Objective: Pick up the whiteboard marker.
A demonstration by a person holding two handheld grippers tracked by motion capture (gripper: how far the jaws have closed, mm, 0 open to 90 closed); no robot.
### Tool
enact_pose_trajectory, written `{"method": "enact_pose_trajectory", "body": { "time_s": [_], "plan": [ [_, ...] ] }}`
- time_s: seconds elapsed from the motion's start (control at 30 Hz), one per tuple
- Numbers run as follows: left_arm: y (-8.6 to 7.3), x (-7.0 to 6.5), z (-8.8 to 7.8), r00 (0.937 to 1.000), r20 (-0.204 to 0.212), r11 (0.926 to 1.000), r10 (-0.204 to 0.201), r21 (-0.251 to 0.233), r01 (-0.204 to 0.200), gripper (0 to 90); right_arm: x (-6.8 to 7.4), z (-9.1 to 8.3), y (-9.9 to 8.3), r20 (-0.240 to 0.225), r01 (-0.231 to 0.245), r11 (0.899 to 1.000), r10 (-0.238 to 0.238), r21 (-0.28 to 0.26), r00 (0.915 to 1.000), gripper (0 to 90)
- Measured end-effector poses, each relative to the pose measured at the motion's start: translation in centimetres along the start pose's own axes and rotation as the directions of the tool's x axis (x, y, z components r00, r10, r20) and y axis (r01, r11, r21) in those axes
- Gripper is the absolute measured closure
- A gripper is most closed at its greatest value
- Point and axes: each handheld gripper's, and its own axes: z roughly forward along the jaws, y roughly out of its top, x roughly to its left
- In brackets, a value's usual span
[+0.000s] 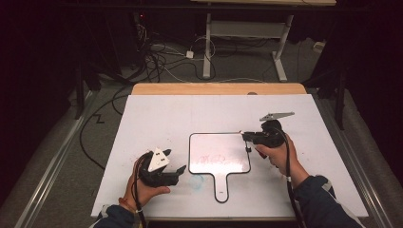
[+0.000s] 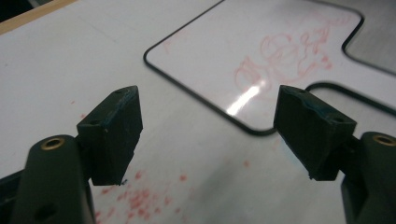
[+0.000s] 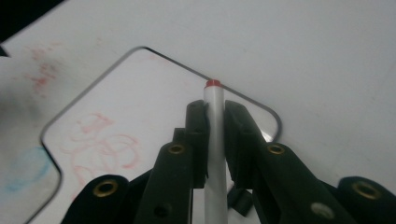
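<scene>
A paddle-shaped whiteboard [image 1: 219, 159] with a black rim lies flat at the table's middle, handle toward me. Faint red scribbles [image 2: 280, 60] cover its face. My right gripper [image 1: 245, 137] hovers at the board's far right corner, shut on a silvery marker [image 3: 214, 95] with a red end that sticks out past the jaws above the whiteboard [image 3: 140, 116]. My left gripper [image 1: 179, 171] rests just left of the board, near its lower left corner. In its own view the left gripper [image 2: 210, 123] stands wide open with nothing between the fingers.
The white table top [image 1: 157, 118] carries a blue smudge [image 1: 196, 181] by the board's handle and red specks [image 2: 140, 196] under my left gripper. A wooden edge [image 1: 218, 89] runs along the back. Cables [image 1: 157, 57] and a desk frame [image 1: 247, 28] lie beyond on the floor.
</scene>
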Motion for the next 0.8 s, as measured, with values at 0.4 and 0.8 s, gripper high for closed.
{"method": "enact_pose_trajectory", "body": {
  "time_s": [0.4, 0.8],
  "plan": [
    [7.2, -3.8, 5.7, 0.9656, 0.248, 0.9884, -0.079, -0.107, 0.108, 26.4, 5.7, -0.8, 0.2, -0.079, 0.039, 0.973, -0.058, -0.229, 0.9952, 81.8],
    [8.4, -6.0, 8.7, 0.9467, 0.301, 0.982, -0.115, -0.109, 0.154, 49.6, 7.0, -1.0, -1.3, -0.091, 0.029, 0.942, -0.063, -0.336, 0.9939, 81.7]
  ]
}}
